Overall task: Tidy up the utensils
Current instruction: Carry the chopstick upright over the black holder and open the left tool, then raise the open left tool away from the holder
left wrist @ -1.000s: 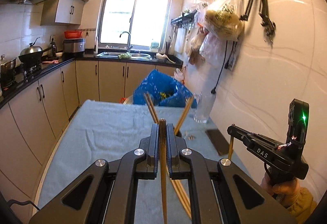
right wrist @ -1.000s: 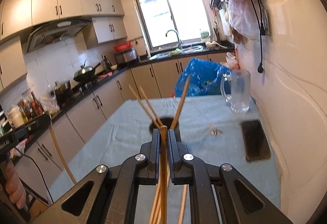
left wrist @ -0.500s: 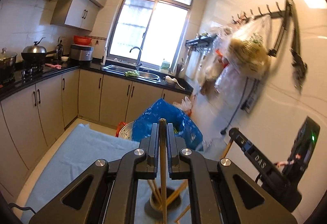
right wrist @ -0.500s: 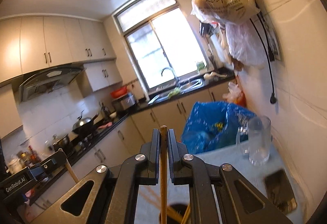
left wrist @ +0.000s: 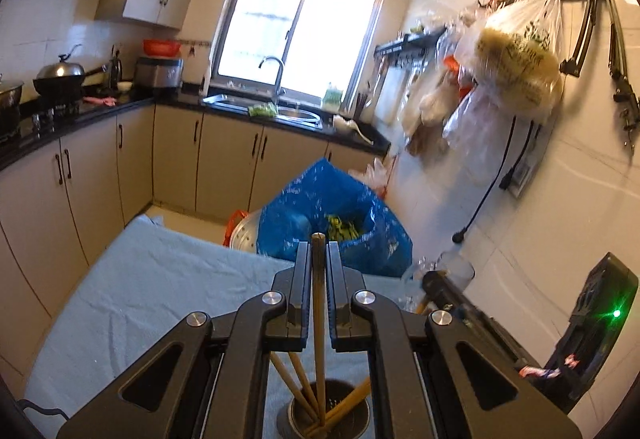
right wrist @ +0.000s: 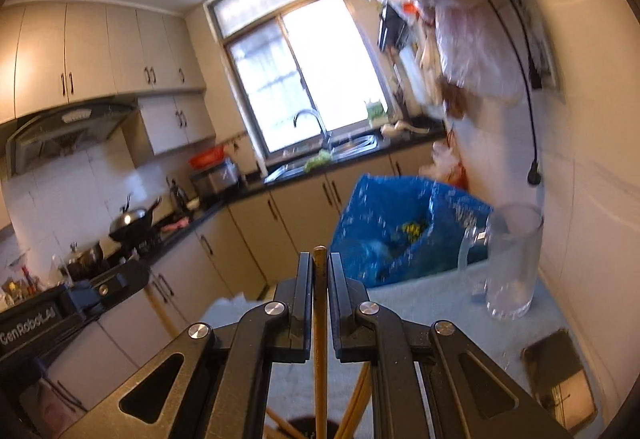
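Left gripper [left wrist: 319,263] pinched nearly closed on 1 chopstick [left wrist: 318,319], upright, lower end dipping into the steel holder [left wrist: 326,417] right below. Already 3 or so sticks leaning in that holder, crossed. Risk there: dropped at a slant, could wedge on those or tip the cup.

Right gripper [right wrist: 320,279] above the holder too, likewise clamped on 1 wooden stick [right wrist: 320,339]. Crowded over 1 small mouth; could clash with the other tool. Right of the holder, glass pitcher [right wrist: 512,259] near enough to be knocked.

Wooden chopsticks [left wrist: 318,323], shiny metal holder [left wrist: 325,417], matt cloth [left wrist: 152,279].
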### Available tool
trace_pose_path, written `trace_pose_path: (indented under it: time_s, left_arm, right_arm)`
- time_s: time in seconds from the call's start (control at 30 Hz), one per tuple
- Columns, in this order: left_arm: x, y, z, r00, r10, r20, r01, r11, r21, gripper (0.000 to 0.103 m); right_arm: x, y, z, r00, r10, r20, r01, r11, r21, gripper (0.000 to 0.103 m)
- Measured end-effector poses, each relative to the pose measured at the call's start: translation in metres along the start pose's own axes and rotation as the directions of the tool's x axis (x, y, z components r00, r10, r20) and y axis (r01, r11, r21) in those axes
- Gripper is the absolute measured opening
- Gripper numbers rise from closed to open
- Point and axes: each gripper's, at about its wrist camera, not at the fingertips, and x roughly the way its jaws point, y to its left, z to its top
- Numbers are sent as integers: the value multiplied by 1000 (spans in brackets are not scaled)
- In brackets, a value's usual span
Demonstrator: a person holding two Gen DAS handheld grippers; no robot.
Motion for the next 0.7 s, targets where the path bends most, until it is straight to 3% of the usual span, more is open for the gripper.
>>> trace_pose_path:
  time_s: [0.1,0.27,0.47,0.57,0.7]
  left_arm:
    - [0,2,-1,1000,-16,-23,16,1000,-16,6]
    - [-14,6,2,1000,-26,-16,26,999,-27,7]
    - [-42,12,1,1000,-27,-8,26,999,-30,8]
    - [-58,14,-2,1000,-22,-4,22,999,-32,19]
    - [-78,19,-6,1000,-13,6,14,999,-51,23]
  right_arm:
    - [6,-1,-3,1000,13,-27,-12,1000,15,10]
    - [0,0,3,999,24,-22,-23,999,23,30]
    - [-22,4,10,1000,25,-2,-25,1000,16,31]
    - [-37,4,12,1000,16,8,-16,1000,11,37]
    - [-59,1,10,1000,0,12,0,1000,6,40]
